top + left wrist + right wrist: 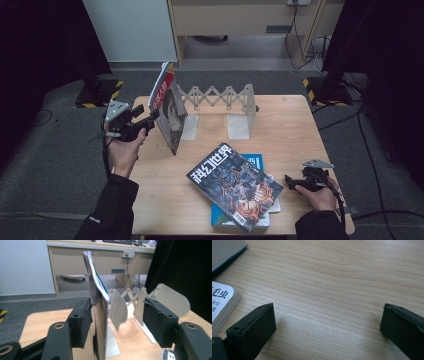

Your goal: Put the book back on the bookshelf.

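Your left tongs (152,116) stand apart, with the upright magazine (169,112) between the jaws: in the left gripper view its edge (100,315) lies against the near-left pad, or just beside it, while the other pad stands well clear, so nothing is clamped. The magazine stands on end at the back left of the table (300,125), tilted a little, with its long axis running up and down, just beside the left plate of the expanding metal book rack (220,100); it lies straight ahead of the left tongs, and your left hand (125,145) is by far the nearer one. Whether it leans on the rack plate or only stands next to it, you cannot tell from here. That is the relation to watch: the magazine is thin and tall, so if it is to stay put as you draw the tongs back, come away along the line of the jaws, not across its face, or you may tip it. Your right tongs (290,179) rest low over bare table near the front right edge, jaws wide apart and empty, just beside the stack of a dark-covered magazine (235,185) on a blue book (252,162).
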A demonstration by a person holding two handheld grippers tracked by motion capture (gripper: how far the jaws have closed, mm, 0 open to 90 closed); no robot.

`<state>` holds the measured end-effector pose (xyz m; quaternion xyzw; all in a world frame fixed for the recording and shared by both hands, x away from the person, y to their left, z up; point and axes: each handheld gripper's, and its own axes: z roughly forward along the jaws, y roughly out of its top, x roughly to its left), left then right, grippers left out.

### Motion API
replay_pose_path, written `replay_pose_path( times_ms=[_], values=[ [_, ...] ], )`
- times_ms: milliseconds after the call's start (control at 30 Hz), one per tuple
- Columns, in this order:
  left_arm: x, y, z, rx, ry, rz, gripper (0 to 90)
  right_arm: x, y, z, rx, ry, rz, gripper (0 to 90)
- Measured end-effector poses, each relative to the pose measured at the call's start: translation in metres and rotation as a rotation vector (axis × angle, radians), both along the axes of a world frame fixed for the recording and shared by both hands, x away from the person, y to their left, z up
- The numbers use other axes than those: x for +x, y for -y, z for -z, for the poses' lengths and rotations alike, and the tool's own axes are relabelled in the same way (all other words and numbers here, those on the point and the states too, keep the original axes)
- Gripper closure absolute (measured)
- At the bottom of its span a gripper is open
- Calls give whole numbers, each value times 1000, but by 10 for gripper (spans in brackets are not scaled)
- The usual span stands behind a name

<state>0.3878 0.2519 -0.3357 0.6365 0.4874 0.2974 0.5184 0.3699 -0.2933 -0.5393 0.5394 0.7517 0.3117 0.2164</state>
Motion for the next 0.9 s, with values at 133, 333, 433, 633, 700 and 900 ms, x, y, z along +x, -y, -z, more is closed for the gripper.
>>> replay_pose_path(
  times_ms=[133, 333, 433, 633, 700, 900],
  values=[
    [-10, 2, 17, 3, -45, 34, 348, 0, 0, 0, 0, 0, 0, 4],
    [-23, 6, 40, 11, -80, 62, 328, 0, 0, 0, 0, 0, 2, 4],
    [-27, 8, 51, 0, -136, 105, 309, 0, 0, 0, -2, 1, 0, 4],
    [-35, 19, 76, 12, -152, 153, 315, 0, 0, 0, -2, 1, 1, 4],
    [-35, 21, 85, -2, -169, 174, 313, 0, 0, 0, -3, 1, -1, 4],
    [-36, 35, 110, 25, -215, 224, 293, -1, 1, -1, 3, 4, 8, 46]
  ],
)
